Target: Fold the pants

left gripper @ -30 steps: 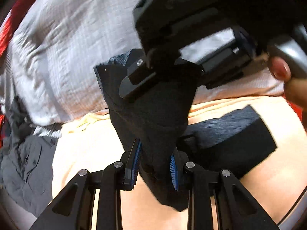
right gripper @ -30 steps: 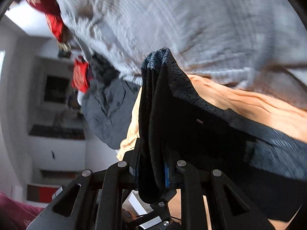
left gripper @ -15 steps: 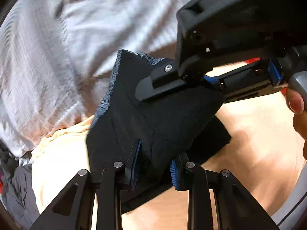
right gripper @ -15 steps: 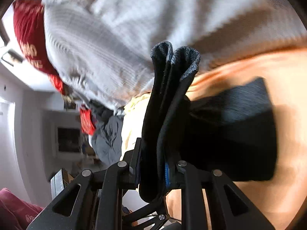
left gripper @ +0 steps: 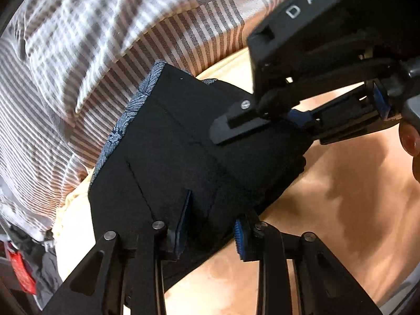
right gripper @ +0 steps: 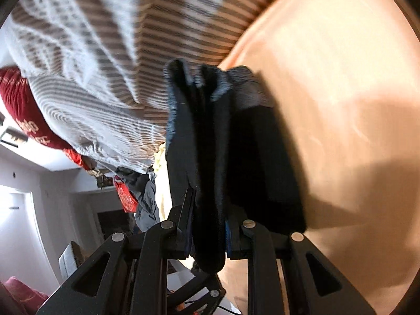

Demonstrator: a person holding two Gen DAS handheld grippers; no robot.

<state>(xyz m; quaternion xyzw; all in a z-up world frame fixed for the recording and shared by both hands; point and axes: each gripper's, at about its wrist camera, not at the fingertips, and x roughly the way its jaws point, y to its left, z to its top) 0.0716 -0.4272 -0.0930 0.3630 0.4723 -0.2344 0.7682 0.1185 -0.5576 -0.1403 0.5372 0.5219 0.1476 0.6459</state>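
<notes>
The dark pants (left gripper: 183,152), black with a blue patterned edge, are bunched in several folded layers over the orange sheet (left gripper: 341,197). My left gripper (left gripper: 212,231) is shut on their near edge. My right gripper (left gripper: 262,128) enters the left wrist view from the upper right and is shut on the far edge of the same bundle. In the right wrist view my right gripper (right gripper: 208,231) pinches the thick folded layers of the pants (right gripper: 210,144), which stand up between the fingers.
A striped and checked blanket (left gripper: 92,52) lies bunched beyond the pants, also in the right wrist view (right gripper: 105,65). A red cushion (right gripper: 23,110) and grey clothes (right gripper: 147,199) lie at the bed's far left. The orange sheet (right gripper: 328,105) spreads to the right.
Both grippers have carried the pants toward the blanket and lower onto the sheet. The loose part that lay spread on the sheet is now gathered under the held layers.
</notes>
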